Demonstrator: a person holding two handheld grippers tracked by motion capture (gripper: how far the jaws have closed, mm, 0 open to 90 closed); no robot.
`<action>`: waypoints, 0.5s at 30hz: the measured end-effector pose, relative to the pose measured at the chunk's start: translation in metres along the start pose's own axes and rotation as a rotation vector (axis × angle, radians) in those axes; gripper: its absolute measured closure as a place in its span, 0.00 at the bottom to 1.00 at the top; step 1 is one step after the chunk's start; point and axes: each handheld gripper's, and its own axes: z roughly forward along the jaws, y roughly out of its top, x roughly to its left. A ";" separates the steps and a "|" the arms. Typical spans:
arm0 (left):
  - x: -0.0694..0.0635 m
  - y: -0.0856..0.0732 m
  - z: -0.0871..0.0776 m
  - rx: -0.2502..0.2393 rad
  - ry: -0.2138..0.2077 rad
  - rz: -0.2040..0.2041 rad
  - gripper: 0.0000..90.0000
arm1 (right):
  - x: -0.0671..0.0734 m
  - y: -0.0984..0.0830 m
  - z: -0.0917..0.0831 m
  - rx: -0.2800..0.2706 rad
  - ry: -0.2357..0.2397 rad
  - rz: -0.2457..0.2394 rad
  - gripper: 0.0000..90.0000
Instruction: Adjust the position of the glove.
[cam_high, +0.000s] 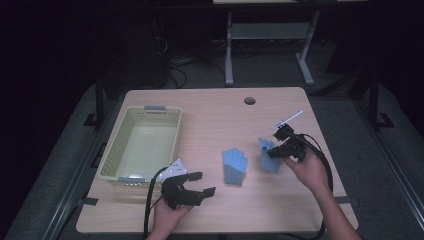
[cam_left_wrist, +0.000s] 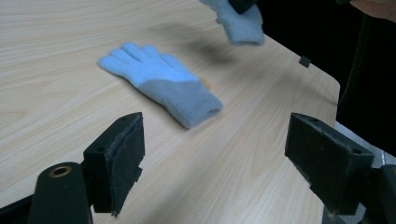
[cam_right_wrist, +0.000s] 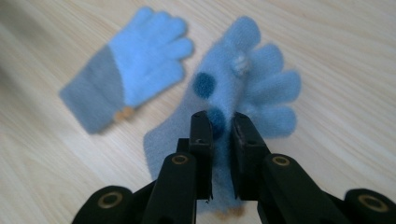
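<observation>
Two light blue gloves are on the wooden table (cam_high: 215, 120). One glove (cam_high: 234, 166) (cam_left_wrist: 161, 81) (cam_right_wrist: 128, 65) lies flat near the table's middle, its fingers pointing to the far side. My right gripper (cam_high: 272, 150) (cam_right_wrist: 223, 123) is shut on the second glove (cam_high: 269, 155) (cam_right_wrist: 247, 88) (cam_left_wrist: 238, 21), which has dark blue dots and hangs a little above the table to the right of the first. My left gripper (cam_high: 200, 183) (cam_left_wrist: 215, 154) rests near the front edge with its jaws wide open and nothing between them, pointing toward the flat glove.
A pale yellow-green plastic basket (cam_high: 142, 142) stands at the left of the table and looks empty. A cable hole (cam_high: 249, 100) lies near the far edge. A white stick (cam_high: 287, 119) juts from the right gripper. Beyond the table is dark floor with a desk frame.
</observation>
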 end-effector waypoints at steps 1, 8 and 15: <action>0.000 0.000 0.000 0.002 0.000 0.000 0.22 | 0.002 0.002 0.000 -0.002 0.009 -0.010 0.90; 0.001 0.000 -0.001 0.004 0.003 -0.003 0.22 | 0.021 0.018 0.005 -0.002 0.036 -0.039 0.89; 0.002 0.000 -0.002 0.001 0.005 -0.006 0.22 | 0.035 0.030 0.010 -0.007 0.064 -0.061 0.89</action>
